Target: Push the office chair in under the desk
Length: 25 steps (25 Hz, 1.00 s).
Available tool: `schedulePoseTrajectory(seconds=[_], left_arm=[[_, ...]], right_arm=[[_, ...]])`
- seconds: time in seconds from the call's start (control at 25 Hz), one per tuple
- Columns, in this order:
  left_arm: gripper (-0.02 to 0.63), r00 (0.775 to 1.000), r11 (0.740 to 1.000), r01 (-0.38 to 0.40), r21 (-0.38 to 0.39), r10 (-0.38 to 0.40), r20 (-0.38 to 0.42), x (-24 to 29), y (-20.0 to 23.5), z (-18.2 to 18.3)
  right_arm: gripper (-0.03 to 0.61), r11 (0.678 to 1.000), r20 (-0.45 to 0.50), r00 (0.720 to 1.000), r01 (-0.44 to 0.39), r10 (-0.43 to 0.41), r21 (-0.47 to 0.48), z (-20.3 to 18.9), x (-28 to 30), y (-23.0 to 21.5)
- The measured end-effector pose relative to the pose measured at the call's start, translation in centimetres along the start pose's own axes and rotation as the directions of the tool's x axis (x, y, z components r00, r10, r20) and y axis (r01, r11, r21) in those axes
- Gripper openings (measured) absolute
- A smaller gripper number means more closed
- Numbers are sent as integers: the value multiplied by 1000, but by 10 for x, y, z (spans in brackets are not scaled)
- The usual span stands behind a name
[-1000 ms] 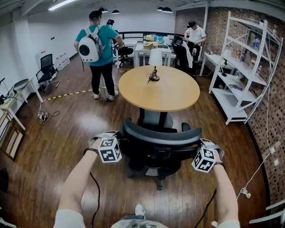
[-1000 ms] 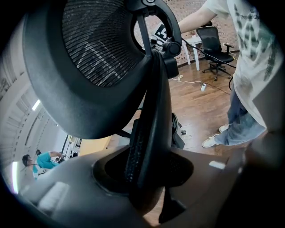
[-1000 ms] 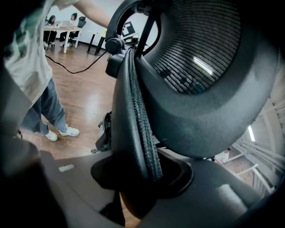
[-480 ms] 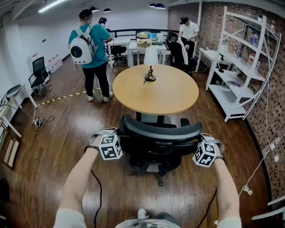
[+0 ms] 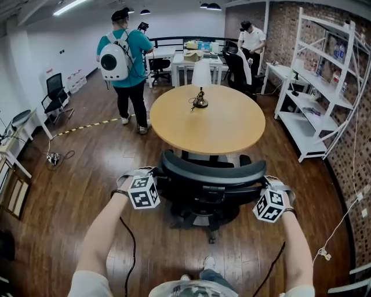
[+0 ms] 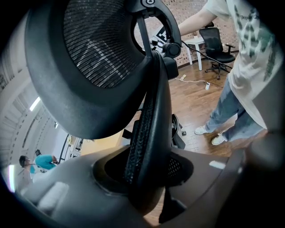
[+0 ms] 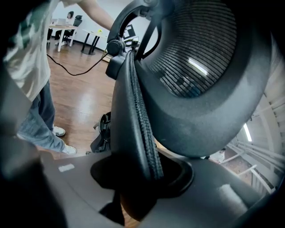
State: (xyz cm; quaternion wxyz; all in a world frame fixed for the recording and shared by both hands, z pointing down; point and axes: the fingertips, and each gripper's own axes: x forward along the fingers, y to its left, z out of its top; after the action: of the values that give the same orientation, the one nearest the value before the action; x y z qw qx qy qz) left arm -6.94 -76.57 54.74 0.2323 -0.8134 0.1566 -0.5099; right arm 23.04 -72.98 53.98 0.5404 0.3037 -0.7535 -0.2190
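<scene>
On the wood floor (image 5: 69, 191), we clamp the left gripper (image 6: 147, 178) and right gripper (image 7: 138, 178) on the office chair (image 5: 211, 180) by its stiff backrest rim; it should roll freely.

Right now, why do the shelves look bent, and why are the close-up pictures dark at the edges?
Head view: the wide lens bows the shelves, and ceiling lights glare on the floor. Left gripper view, right gripper view: corners fall black; the chair, very close, crowds out the room.
</scene>
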Motion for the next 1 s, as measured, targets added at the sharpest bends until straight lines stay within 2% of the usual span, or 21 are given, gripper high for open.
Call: schedulePoseTrajectory(seconds=[0.6,0.72,0.88,1.0], left_arm=[[183,1000,1000,-4,-1,4,4,0,-1,0],[183,1000,1000,-10,1,10,8,1,1,0],[202,998,998,-56,-17,56,33,5,3,2],[212,997,997,-68,-36,69,24,5,3,1]], right_arm=[[170,1000,0,1000,12,-12,7,-2,1,0],[185,999,-2,1000,30,-30,24,-2,3,-3],[207,996,-36,998,46,-43,70,-7,8,-3],[244,992,-79,992,100,-95,71,-9,7,-6]])
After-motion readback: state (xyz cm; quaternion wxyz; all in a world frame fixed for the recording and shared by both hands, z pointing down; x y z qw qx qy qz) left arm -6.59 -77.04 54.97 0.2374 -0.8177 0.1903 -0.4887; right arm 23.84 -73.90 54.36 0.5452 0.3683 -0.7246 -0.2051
